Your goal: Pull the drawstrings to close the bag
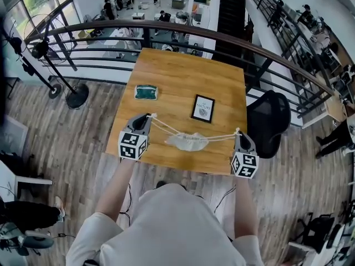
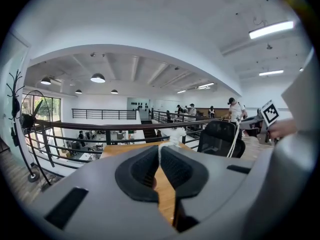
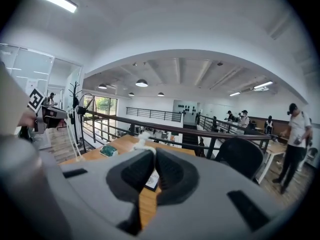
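A small pale drawstring bag (image 1: 187, 142) lies cinched near the front edge of the wooden table (image 1: 183, 71). Its white cords run out taut to both sides, the left cord (image 1: 163, 127) and the right cord (image 1: 222, 137). My left gripper (image 1: 148, 117) is shut on the left cord's end. In the left gripper view the knotted cord end (image 2: 175, 134) sticks out just past the closed left gripper (image 2: 160, 148). My right gripper (image 1: 238, 133) is shut on the right cord's end. The right gripper view shows the cord's knot (image 3: 141, 140) at the tips of the right gripper (image 3: 149, 153).
A green pouch (image 1: 146, 92) and a black-framed card (image 1: 203, 108) lie farther back on the table. A black office chair (image 1: 269, 121) stands off the table's right side. A dark railing (image 1: 166, 29) curves behind the table, and a floor fan (image 1: 72, 93) stands at the left.
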`<state>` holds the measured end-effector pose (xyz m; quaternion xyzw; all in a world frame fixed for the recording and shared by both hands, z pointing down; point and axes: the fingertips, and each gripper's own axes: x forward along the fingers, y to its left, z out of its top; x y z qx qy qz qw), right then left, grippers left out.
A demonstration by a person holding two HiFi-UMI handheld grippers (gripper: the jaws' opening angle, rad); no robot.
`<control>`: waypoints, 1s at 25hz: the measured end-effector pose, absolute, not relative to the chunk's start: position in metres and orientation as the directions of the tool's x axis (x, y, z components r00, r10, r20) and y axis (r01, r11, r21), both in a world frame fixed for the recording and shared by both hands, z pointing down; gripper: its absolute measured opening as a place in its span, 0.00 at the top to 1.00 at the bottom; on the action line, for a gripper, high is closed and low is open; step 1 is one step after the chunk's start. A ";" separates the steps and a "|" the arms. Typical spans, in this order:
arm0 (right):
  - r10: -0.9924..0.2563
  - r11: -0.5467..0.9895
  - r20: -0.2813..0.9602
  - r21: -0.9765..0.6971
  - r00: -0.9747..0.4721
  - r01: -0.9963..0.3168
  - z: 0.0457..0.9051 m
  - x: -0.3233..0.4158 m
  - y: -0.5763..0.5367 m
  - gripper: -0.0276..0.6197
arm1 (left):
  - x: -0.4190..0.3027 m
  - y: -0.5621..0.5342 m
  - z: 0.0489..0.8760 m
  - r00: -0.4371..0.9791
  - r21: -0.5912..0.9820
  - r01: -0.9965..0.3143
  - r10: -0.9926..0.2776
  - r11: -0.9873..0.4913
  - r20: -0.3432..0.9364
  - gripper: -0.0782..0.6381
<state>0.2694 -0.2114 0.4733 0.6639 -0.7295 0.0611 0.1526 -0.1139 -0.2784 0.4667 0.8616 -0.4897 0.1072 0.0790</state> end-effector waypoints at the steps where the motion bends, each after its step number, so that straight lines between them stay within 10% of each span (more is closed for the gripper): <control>1: -0.950 0.117 0.301 0.109 -0.080 -0.987 0.472 0.269 -0.211 0.94 | -0.114 -0.277 0.466 0.494 0.032 -0.863 -0.829 -0.504 0.261 0.88; 25: -0.948 0.132 0.302 0.083 -0.101 -0.988 0.470 0.286 -0.223 0.94 | -0.104 -0.277 0.462 0.469 0.042 -0.879 -0.846 -0.474 0.256 0.88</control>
